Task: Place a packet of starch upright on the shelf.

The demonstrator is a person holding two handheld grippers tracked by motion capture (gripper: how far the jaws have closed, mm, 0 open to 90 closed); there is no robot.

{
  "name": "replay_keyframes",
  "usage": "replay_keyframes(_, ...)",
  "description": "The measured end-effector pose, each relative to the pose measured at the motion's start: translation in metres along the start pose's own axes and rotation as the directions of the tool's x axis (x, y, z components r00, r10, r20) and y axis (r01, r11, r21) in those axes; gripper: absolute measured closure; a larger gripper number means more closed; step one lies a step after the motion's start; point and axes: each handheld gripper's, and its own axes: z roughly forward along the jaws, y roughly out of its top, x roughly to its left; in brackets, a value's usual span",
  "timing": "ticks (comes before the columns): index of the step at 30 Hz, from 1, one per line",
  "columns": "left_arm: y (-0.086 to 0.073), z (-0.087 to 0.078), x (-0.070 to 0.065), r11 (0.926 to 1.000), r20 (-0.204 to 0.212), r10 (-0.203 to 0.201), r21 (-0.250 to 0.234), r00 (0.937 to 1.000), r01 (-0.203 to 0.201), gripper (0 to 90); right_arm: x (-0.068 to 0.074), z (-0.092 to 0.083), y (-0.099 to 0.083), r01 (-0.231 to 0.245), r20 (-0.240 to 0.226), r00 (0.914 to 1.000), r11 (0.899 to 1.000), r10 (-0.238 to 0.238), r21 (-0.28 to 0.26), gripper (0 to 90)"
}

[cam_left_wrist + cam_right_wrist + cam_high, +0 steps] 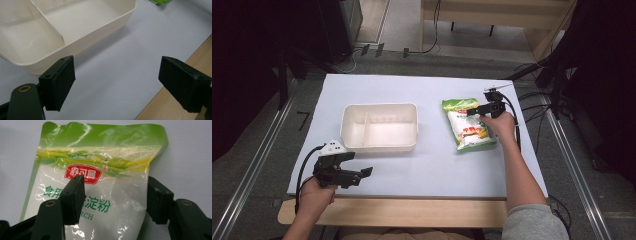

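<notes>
Nearest you, your left gripper (354, 172) is idling over the table's (427, 170) near edge, jaws spread with nothing between them. Beyond it the tray (379, 145) is sitting empty. Farther right, your right gripper (115, 200) is straddling the starch bag (100, 182), jaws apart and not visibly pinching it. You are risking a slip: the glossy film may slide, or the loose powder may sag away if you clamp only one edge.

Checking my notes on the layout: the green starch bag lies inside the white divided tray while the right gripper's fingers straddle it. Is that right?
Not quite. The green starch bag lies on the table, to the right of the white divided tray, not inside it; the high view shows this. The right gripper does straddle the bag with its fingers.
</notes>
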Motion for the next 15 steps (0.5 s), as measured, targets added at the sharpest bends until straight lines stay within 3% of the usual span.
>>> replay_keyframes(7,0.0005,0.0001,-0.0010,1.0000,-0.001,0.003,0.005,1.0000,-0.003,14.7,0.0027,0.0007,-0.0005,0.004,-0.008,1.0000,1.000,-0.004,0.005,50.5)
replay_keyframes(8,0.0004,0.0002,-0.0009,1.0000,0.003,-0.001,0.005,1.0000,0.001,14.7,0.0038,0.0000,-0.0009,0.003,0.003,1.0000,1.000,-0.003,0.006,58.1)
replay_keyframes(10,0.0004,0.0002,-0.0006,1.0000,0.001,-0.001,0.006,1.0000,0.001,14.7,0.0041,-0.0002,-0.0010,0.005,0.008,1.0000,1.000,-0.005,0.009,60.0)
replay_keyframes(12,0.0003,0.0003,-0.0005,1.0000,0.000,0.000,0.006,1.0000,0.000,14.7,0.0049,0.0002,-0.0015,0.012,0.017,0.9998,1.000,-0.013,0.020,70.9)
replay_keyframes(15,0.0003,0.0002,-0.0006,1.0000,0.001,0.000,0.006,1.0000,0.000,14.7,0.0060,0.0007,-0.0018,0.004,0.022,0.9997,1.000,-0.004,0.024,73.9)
